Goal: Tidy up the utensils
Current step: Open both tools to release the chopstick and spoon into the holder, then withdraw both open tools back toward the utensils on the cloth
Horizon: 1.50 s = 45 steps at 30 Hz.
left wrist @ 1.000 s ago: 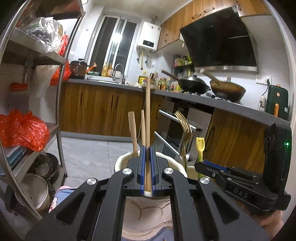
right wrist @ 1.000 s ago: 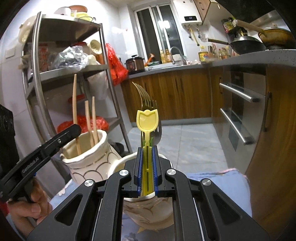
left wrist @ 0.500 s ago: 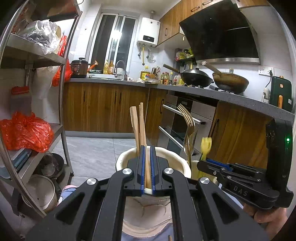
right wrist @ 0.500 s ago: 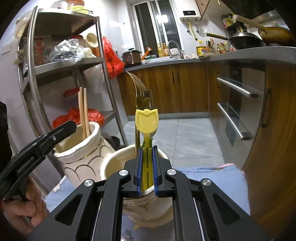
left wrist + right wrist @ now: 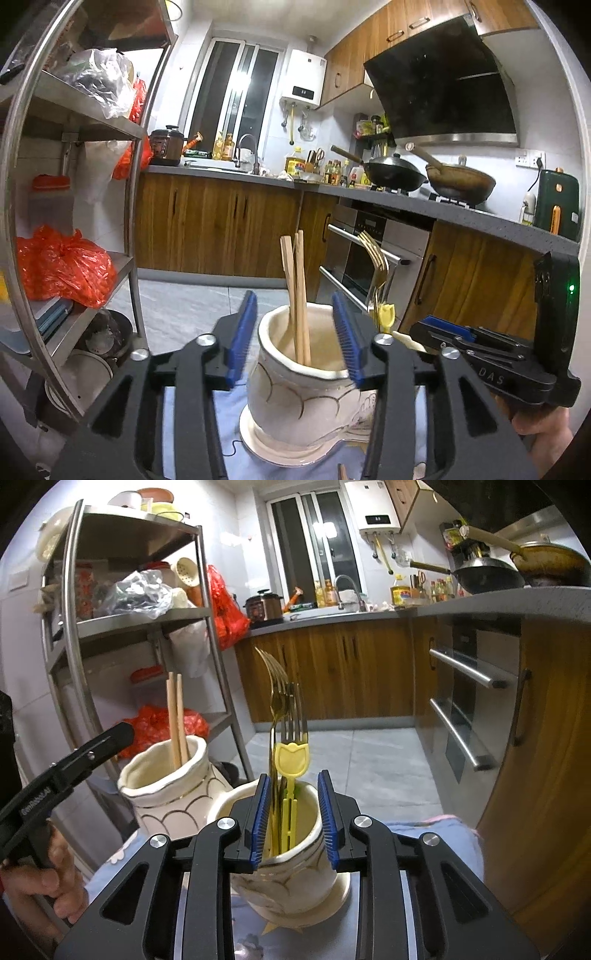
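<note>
Left gripper (image 5: pixel 295 339): jaws spread wide, gripping nothing, blue pads (image 5: pixel 242 334) standing either side of the chopstick pot (image 5: pixel 295 398). Wooden chopsticks (image 5: pixel 297 291) upright inside that pot, leaning slightly, clear of both pads. Pot cream-coloured with scalloped line pattern, seated on a pale blue cloth (image 5: pixel 195 424). Right gripper (image 5: pixel 293 812): jaws likewise parted, holding nothing, pads flanking the rim of the fork pot (image 5: pixel 291 871). Gold forks (image 5: pixel 284 709) standing tines-up in this second pot, together with a yellow plastic utensil (image 5: pixel 291 764) bearing a tulip-shaped head; utensil free of both pads. Two pots side by side, just apart, chopstick pot to the left in the right wrist view. Second pot also resting on the cloth. Metal shelving rack (image 5: pixel 122 627) behind, loaded with bags and containers. Kitchen counter (image 5: pixel 443 214) with two woks (image 5: pixel 395 173) beyond; oven (image 5: pixel 461 709) at right.
</note>
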Each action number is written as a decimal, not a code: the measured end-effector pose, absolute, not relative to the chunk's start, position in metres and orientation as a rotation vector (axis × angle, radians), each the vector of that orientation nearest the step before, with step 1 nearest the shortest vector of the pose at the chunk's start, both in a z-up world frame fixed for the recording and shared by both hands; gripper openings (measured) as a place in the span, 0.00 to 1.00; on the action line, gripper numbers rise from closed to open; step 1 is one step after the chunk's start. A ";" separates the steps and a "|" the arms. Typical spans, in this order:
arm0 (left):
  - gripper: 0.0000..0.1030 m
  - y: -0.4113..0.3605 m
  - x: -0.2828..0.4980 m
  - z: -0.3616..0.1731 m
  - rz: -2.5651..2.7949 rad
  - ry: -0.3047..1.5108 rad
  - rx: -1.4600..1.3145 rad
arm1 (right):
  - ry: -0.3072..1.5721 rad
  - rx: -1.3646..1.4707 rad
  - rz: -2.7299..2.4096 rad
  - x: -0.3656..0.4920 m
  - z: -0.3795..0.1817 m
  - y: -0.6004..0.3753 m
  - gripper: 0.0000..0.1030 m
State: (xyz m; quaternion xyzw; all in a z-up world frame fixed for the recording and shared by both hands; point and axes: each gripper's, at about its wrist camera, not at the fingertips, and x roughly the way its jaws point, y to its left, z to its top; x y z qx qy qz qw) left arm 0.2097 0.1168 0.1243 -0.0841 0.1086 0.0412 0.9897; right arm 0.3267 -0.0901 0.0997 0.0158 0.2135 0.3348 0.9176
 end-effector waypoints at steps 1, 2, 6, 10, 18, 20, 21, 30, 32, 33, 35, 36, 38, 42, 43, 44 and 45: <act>0.45 0.117 0.204 0.126 0.087 0.211 -0.168 | 0.437 0.031 0.687 0.324 0.100 -0.092 0.27; 0.45 0.117 0.200 0.127 0.089 0.207 -0.167 | 0.437 0.031 0.689 0.321 0.100 -0.095 0.27; 0.46 0.116 0.186 0.127 0.094 0.204 -0.170 | 0.445 0.023 0.686 0.309 0.098 -0.104 0.27; 0.46 0.115 0.171 0.121 0.095 0.216 -0.181 | 0.470 0.013 0.685 0.296 0.093 -0.114 0.27; 0.46 0.105 0.152 0.095 0.069 0.333 -0.180 | 0.568 0.005 0.705 0.279 0.070 -0.119 0.27; 0.46 0.104 0.150 0.088 0.064 0.365 -0.182 | 0.580 0.001 0.709 0.275 0.067 -0.119 0.27; 0.46 0.104 0.149 0.084 0.063 0.380 -0.184 | 0.586 0.001 0.712 0.274 0.065 -0.119 0.27; 0.46 0.088 0.148 0.053 0.017 0.547 -0.139 | 0.703 0.000 0.744 0.259 0.040 -0.119 0.27; 0.46 0.082 0.152 0.045 0.002 0.598 -0.118 | 0.718 -0.013 0.748 0.255 0.037 -0.118 0.27; 0.46 0.080 0.153 0.041 -0.004 0.621 -0.110 | 0.726 -0.017 0.751 0.253 0.035 -0.117 0.27; 0.46 0.077 0.155 0.037 -0.019 0.646 -0.102 | 0.747 -0.026 0.757 0.249 0.031 -0.117 0.27; 0.46 0.074 0.156 0.035 -0.026 0.655 -0.097 | 0.759 -0.030 0.760 0.247 0.029 -0.116 0.27; 0.46 0.072 0.157 0.033 -0.036 0.668 -0.088 | 0.777 -0.037 0.766 0.245 0.026 -0.115 0.27; 0.46 0.066 0.159 0.024 -0.053 0.709 -0.071 | 0.826 -0.055 0.794 0.240 0.019 -0.112 0.27; 0.46 0.064 0.160 0.021 -0.057 0.727 -0.064 | 0.833 -0.060 0.799 0.240 0.018 -0.111 0.27; 0.46 0.062 0.162 0.019 -0.057 0.745 -0.056 | 0.842 -0.067 0.805 0.238 0.017 -0.109 0.27; 0.46 0.060 0.163 0.017 -0.056 0.758 -0.049 | 0.850 -0.076 0.810 0.238 0.016 -0.108 0.27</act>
